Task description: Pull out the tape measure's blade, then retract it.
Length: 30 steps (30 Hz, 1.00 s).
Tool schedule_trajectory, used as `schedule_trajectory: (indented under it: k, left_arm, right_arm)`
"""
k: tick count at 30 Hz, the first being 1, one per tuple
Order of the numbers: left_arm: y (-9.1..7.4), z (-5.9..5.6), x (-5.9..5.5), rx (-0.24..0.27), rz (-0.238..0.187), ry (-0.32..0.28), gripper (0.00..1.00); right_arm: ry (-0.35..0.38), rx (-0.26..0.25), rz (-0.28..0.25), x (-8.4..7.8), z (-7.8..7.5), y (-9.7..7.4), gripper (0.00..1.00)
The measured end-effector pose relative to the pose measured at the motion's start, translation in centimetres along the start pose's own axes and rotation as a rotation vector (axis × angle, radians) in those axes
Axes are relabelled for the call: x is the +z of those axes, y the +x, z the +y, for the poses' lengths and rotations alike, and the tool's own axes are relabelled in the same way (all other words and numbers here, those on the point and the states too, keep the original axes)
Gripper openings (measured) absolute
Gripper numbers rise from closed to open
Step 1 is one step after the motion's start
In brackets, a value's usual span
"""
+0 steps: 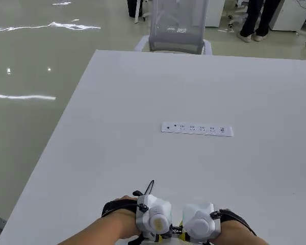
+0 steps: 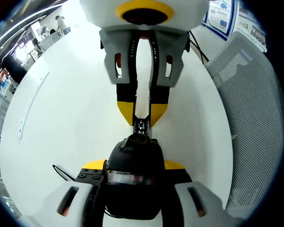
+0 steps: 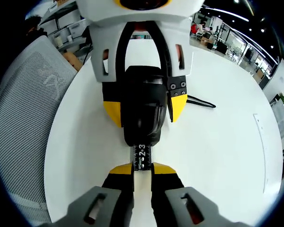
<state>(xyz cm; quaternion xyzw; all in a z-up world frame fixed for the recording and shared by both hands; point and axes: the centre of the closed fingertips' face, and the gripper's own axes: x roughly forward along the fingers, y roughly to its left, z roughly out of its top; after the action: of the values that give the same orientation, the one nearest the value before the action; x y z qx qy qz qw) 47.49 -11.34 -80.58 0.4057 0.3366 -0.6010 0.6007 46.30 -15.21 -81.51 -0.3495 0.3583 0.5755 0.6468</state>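
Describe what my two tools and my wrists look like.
The left tool and right tool have white moulded bodies, slotted white jaws and yellow tips. A thin black cable loops beside the left tool. Black straps wrap both wrists.

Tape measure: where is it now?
Left gripper view: the tape measure is clamped in the left gripper, low centre; the right gripper pinches its blade just ahead.

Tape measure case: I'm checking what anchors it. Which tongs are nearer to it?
Left. The left tongs are clamped around the case; the right tongs pinch the blade a short way out from the case's mouth.
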Motion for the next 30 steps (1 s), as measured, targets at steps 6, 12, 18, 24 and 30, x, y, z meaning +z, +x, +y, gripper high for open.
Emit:
schedule_trajectory:
  k: [6,12,18,24,30]
  left_arm:
    - [0.0,0.0,0.0,-0.003,0.003,-0.003,0.39]
    - [0.1,0.0,0.0,0.003,0.005,-0.004,0.39]
    - [0.1,0.1,0.0,0.003,0.007,-0.007,0.39]
    - [0.2,0.0,0.0,0.004,0.008,-0.008,0.39]
    - [0.2,0.0,0.0,0.004,0.011,-0.013,0.39]
  right_arm:
    - [-0.002,0.0,0.007,-0.4,-0.1,0.0,0.11]
    - [0.0,0.005,0.011,-0.7,-0.1,-0.1,0.11]
    - [0.005,0.006,0.013,-1.1,-0.1,-0.2,0.11]
    - [0.013,0.011,0.014,-1.5,-0.1,-0.4,0.11]
    - [0.006,0.013,0.024,-1.9,-0.1,-0.5,0.11]
